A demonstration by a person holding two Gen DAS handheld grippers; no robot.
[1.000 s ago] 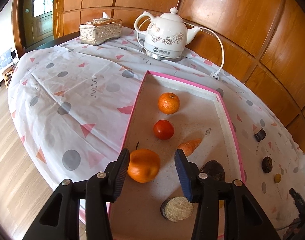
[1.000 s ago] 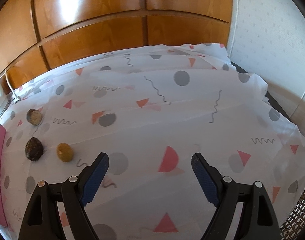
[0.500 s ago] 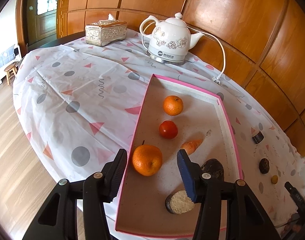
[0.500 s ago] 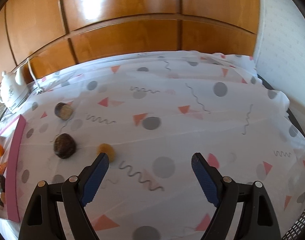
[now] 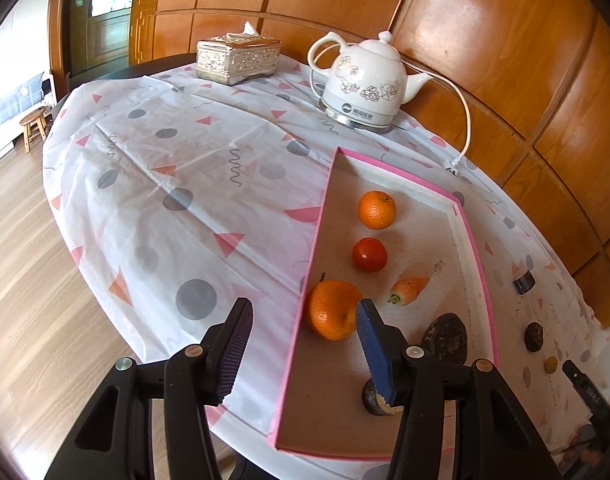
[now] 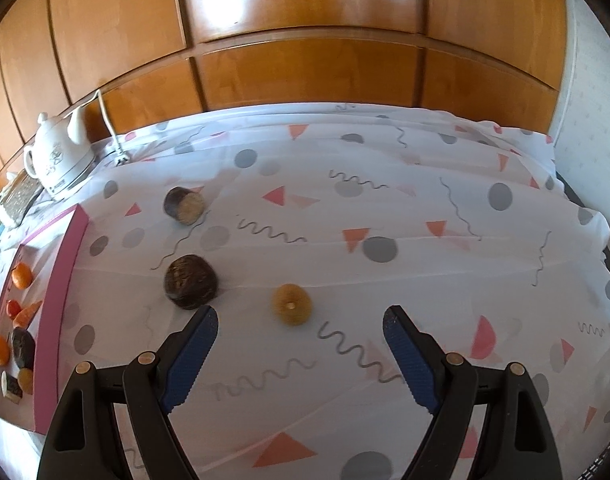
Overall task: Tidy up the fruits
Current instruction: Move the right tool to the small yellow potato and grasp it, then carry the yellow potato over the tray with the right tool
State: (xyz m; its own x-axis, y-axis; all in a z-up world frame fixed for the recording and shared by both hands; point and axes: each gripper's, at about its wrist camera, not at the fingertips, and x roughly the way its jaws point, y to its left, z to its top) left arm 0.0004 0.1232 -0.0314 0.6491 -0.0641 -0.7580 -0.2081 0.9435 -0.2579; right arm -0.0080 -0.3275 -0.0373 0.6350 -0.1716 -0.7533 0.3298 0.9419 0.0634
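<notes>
A pink-rimmed tray (image 5: 477, 256) holds a large orange (image 5: 331, 314), a smaller orange (image 5: 377, 209), a red tomato (image 5: 369, 255), a carrot (image 5: 409, 290), a dark avocado-like fruit (image 5: 445, 338) and a cut piece (image 5: 379, 400). My left gripper (image 5: 303, 312) is open over the tray's left rim. The large orange lies loose just past its right finger. On the cloth lie a dark round fruit (image 6: 191, 281), a cut dark fruit (image 6: 185, 206) and a small yellow fruit (image 6: 292, 304). My right gripper (image 6: 300, 316) stands open, with the yellow fruit just beyond its fingertips, untouched.
A white kettle (image 5: 365, 88) with its cord and a silver tissue box (image 5: 239, 56) stand at the back of the round table. The patterned cloth hangs over the table edge above a wooden floor. Wood panelling runs close behind. The tray (image 6: 53, 320) lies left of the right gripper.
The left gripper has let go of the large orange, widened, and pulled back leftward. The right gripper has swung left, so the three loose fruits now sit in front of it.
</notes>
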